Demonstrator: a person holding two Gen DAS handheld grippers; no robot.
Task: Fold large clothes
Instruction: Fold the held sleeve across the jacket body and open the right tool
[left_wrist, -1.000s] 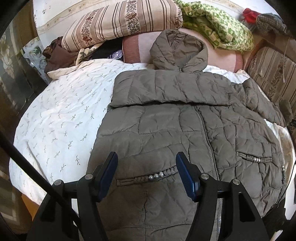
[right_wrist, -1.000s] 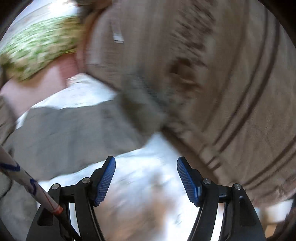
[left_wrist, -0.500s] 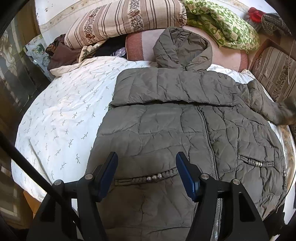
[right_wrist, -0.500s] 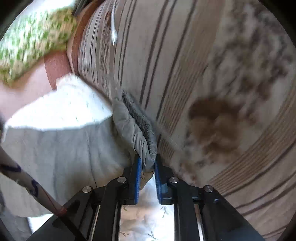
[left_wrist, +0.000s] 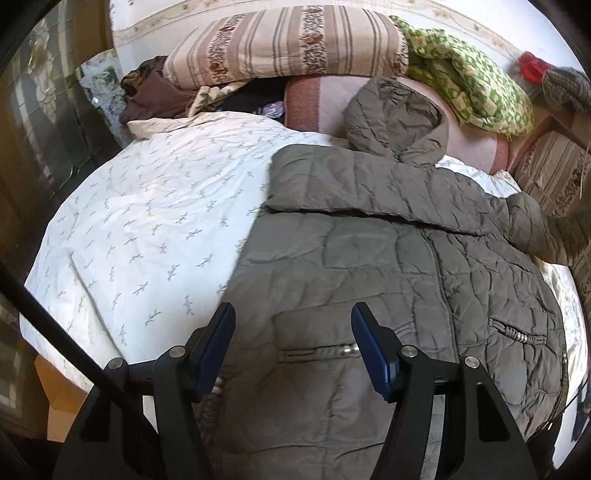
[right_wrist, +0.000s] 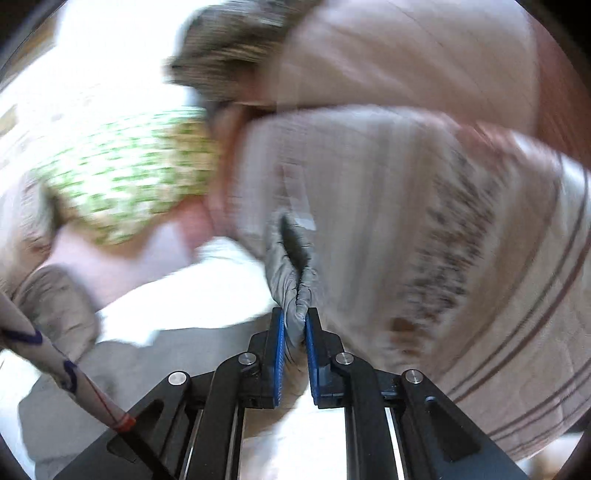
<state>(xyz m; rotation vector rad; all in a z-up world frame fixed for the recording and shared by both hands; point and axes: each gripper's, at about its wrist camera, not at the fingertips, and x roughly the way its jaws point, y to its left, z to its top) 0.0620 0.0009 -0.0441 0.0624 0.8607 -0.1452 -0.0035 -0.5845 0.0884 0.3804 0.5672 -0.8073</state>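
- Left wrist view: a grey quilted jacket (left_wrist: 388, 266) lies front-up on a bed (left_wrist: 140, 221) with a white leaf-print cover, hood toward the pillows, one sleeve folded across the chest.
- The left gripper (left_wrist: 293, 347) hangs released, jaws wide apart, above the jacket's lower hem near a beaded pocket trim (left_wrist: 325, 350).
- Behind the hood sit a striped cushion (left_wrist: 284, 48), a pink cushion (left_wrist: 321, 107) and a green patterned blanket (left_wrist: 469, 88); brown clothes (left_wrist: 155, 92) are heaped at the left.
- Right wrist view, blurred: the right gripper (right_wrist: 294, 332) is clenched on the jacket's cuff (right_wrist: 291, 266).
- A striped cushion (right_wrist: 461, 258) crowds close beside the cuff; the green blanket (right_wrist: 125, 184) lies left.
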